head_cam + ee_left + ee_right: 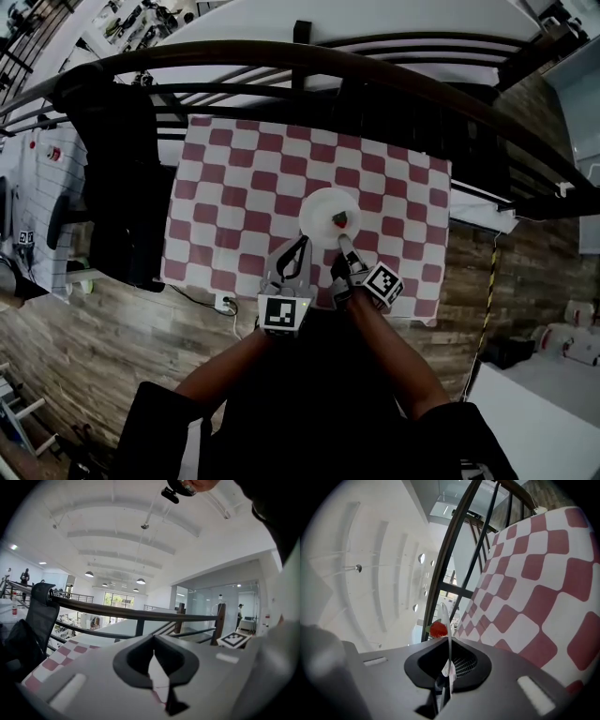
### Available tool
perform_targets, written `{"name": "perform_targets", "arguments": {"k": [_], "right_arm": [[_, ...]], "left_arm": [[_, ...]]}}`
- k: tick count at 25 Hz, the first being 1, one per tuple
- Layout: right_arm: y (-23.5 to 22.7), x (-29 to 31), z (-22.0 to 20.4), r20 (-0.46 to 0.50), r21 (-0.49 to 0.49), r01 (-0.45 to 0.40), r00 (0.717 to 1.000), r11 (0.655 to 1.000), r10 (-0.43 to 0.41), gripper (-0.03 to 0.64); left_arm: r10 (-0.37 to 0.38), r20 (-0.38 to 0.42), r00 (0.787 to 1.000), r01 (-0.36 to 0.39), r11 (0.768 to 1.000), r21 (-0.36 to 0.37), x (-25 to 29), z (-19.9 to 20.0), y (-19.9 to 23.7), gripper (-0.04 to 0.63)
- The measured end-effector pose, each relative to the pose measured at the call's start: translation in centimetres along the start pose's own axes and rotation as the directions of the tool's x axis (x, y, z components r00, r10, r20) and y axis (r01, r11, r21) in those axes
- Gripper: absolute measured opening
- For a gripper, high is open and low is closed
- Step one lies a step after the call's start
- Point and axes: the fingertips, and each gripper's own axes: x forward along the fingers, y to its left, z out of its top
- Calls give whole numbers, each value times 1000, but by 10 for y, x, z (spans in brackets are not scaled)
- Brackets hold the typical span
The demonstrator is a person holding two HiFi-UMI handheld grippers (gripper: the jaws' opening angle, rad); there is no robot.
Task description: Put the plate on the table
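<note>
Count: two tools, one plate, one red fruit, one surface, one chair, one railing, one floor socket.

- Far left: a dark chair (117, 169) is standing against the left edge of the surface (234, 187), which is wearing a red-and-white checked cloth.
- A white socket (223, 301) with a cable is lying on the wooden floor by the near left corner.
- Left tool (303, 242): its tips are pressing together with nothing between them. It is hovering over the near part of the cloth, just left of the plate.
- Plate (319, 208): white, sitting over the middle-near part of the surface. I cannot tell whether it is touching the cloth.
- Red fruit (341, 221): lying on the plate's right side.
- Right tool (343, 242): pinching the plate's thin near rim.
- A dark railing (328, 58) is curving along the far side of the surface, beyond the plate.
</note>
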Motion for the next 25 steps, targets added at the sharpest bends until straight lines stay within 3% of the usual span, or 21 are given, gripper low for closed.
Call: {"name": "perform_targets", "arguments": {"k": [14,25], "right_arm": [[-69,50,-2,-126,-2,54,991,999,-53,7],[-121,74,-15,-121,79,128,986,989,-118,8]], "left_arm": [[57,-26,998,-58,998,-14,40,0,30,9],[12,-25,1000,-13,1000,-20,41,-7,31,9]]}}
